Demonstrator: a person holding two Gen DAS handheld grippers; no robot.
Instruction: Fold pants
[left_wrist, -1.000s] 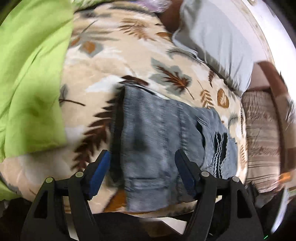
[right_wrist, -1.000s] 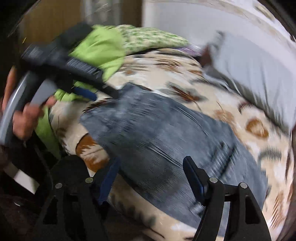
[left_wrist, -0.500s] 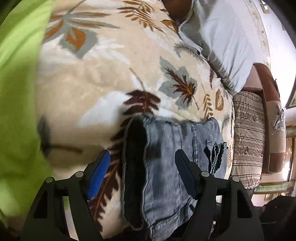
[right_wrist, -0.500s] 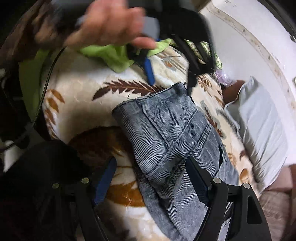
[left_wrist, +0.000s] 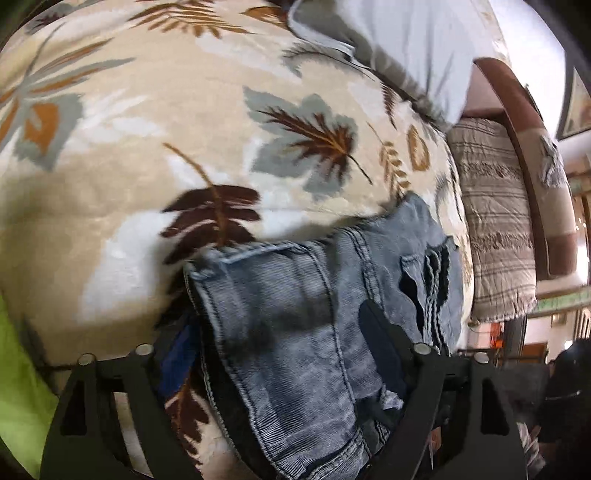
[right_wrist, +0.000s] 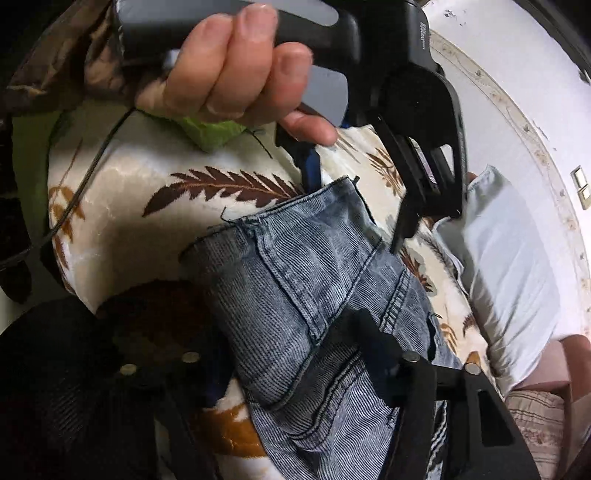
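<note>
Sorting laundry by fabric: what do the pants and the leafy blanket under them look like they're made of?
Pants: probably washed blue-grey denim, going by the ribbed weave, faded patches and heavy topstitched seams. Blanket: looks like plush fleece, soft and slightly glossy, with a printed leaf pattern; the fibre can't be told.

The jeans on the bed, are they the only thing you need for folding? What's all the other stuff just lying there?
For the job:
jeans
left gripper
right gripper

Just lying about:
leaf blanket under the jeans
pillow
green cloth
striped cover
</note>
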